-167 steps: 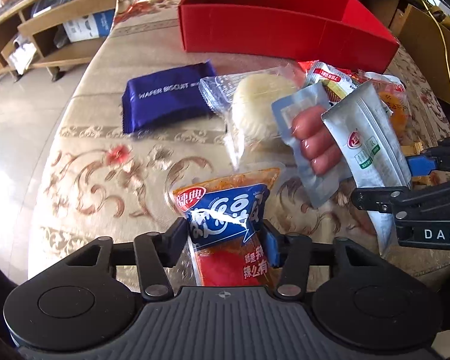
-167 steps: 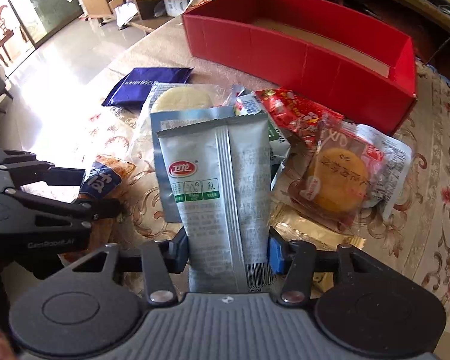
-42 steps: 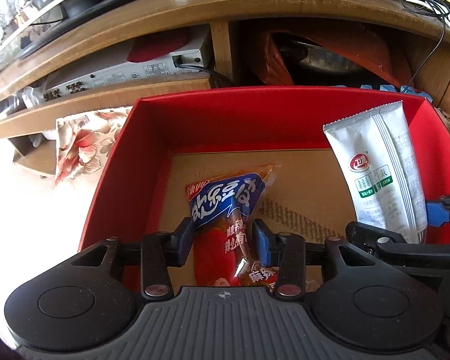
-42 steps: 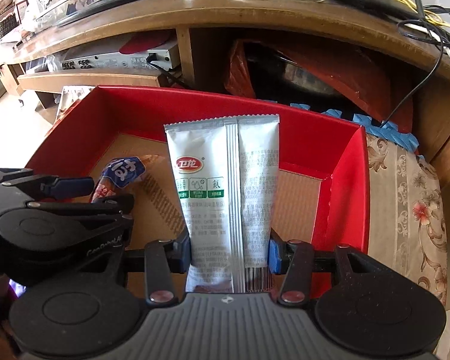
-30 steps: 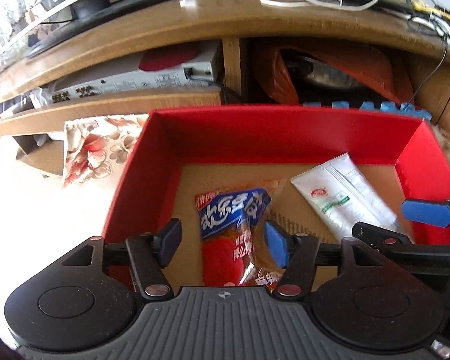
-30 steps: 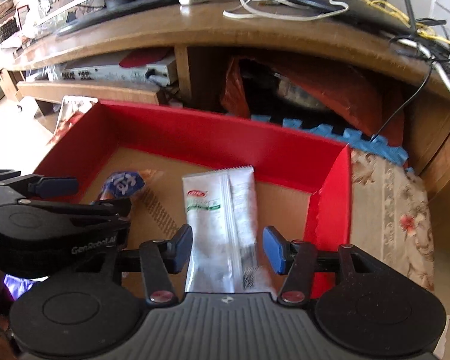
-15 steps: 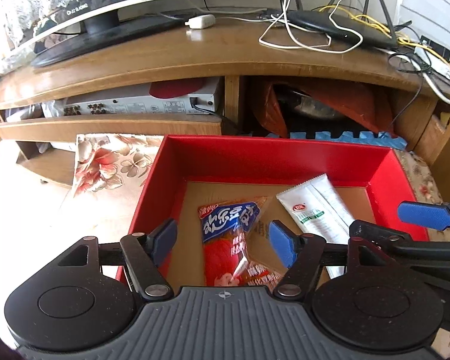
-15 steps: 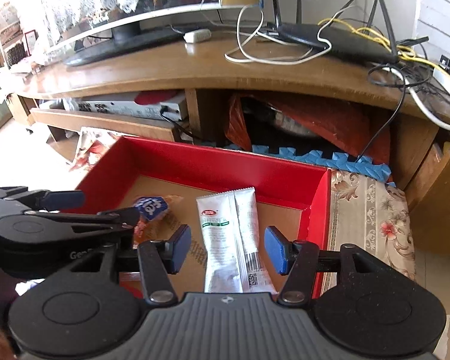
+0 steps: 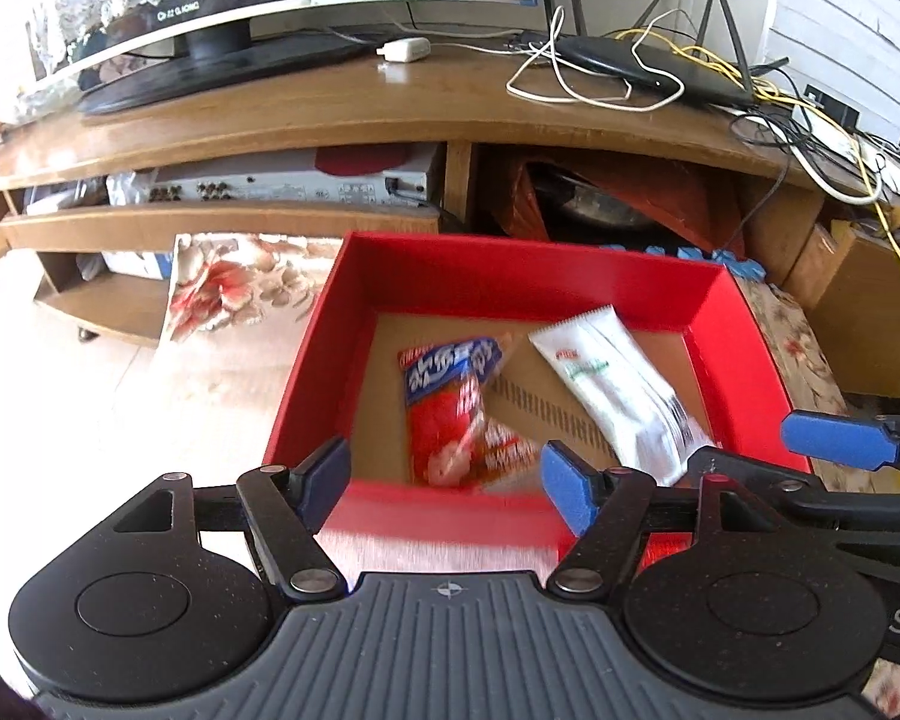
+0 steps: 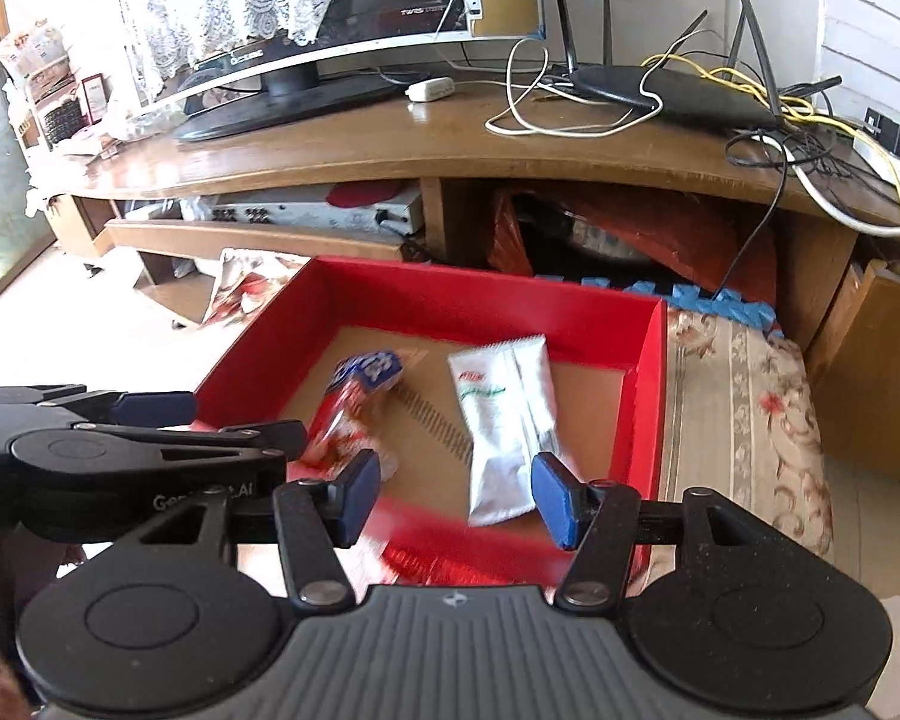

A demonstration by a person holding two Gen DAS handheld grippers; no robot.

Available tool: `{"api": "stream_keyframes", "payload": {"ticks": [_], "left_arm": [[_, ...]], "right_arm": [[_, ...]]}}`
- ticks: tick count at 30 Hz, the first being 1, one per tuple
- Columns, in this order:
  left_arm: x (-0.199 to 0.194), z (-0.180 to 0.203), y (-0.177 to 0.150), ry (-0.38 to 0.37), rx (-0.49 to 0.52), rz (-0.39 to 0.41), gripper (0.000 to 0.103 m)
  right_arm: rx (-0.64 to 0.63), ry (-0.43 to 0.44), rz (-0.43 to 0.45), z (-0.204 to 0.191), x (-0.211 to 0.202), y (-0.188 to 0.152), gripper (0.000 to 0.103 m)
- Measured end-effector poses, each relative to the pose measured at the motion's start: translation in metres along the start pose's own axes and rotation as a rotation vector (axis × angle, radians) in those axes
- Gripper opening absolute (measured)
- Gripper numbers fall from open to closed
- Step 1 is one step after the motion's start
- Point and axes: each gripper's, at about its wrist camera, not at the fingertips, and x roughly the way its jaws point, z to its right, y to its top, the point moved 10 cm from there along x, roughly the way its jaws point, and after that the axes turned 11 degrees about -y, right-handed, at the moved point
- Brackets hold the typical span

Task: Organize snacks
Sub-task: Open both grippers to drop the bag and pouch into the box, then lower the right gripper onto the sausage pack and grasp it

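A red box [image 9: 744, 348] with a brown cardboard floor sits on the floral-cloth table; it also shows in the right wrist view [image 10: 648, 372]. Inside lie a red-and-blue snack pack [image 9: 456, 408] [image 10: 354, 396] on the left and a silver-white snack pack [image 9: 618, 390] [image 10: 504, 408] on the right. My left gripper [image 9: 444, 480] is open and empty, above the box's near wall. My right gripper [image 10: 456, 498] is open and empty, beside it on the right, also above the near wall.
A wooden TV stand [image 9: 330, 114] stands behind the box, with a monitor [image 10: 306, 30], a router [image 10: 678, 90] and tangled cables on top and a player [image 9: 270, 186] on its shelf. The floral tablecloth [image 10: 744, 396] runs to the box's right. Pale floor [image 9: 90, 396] lies left.
Both grippers have let go of their packs, which now lie in the box. Both grippers have opened and pulled back and up from the box.
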Motion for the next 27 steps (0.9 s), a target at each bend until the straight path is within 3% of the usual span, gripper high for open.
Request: {"api": "stream_keyframes", "payload": {"ticks": [12,27], "left_arm": [[-0.024,-0.006,-0.04,-0.019,-0.003,-0.027,0.077],[-0.039,-0.026,-0.073,-0.029,-0.044,-0.07,0.079]], "right_arm": [[-0.033,0.036,-0.029,-0.02,-0.028,-0.044,0.054],[-0.077,0.09,-0.155,-0.042,-0.037,-0.107,0.054]]}}
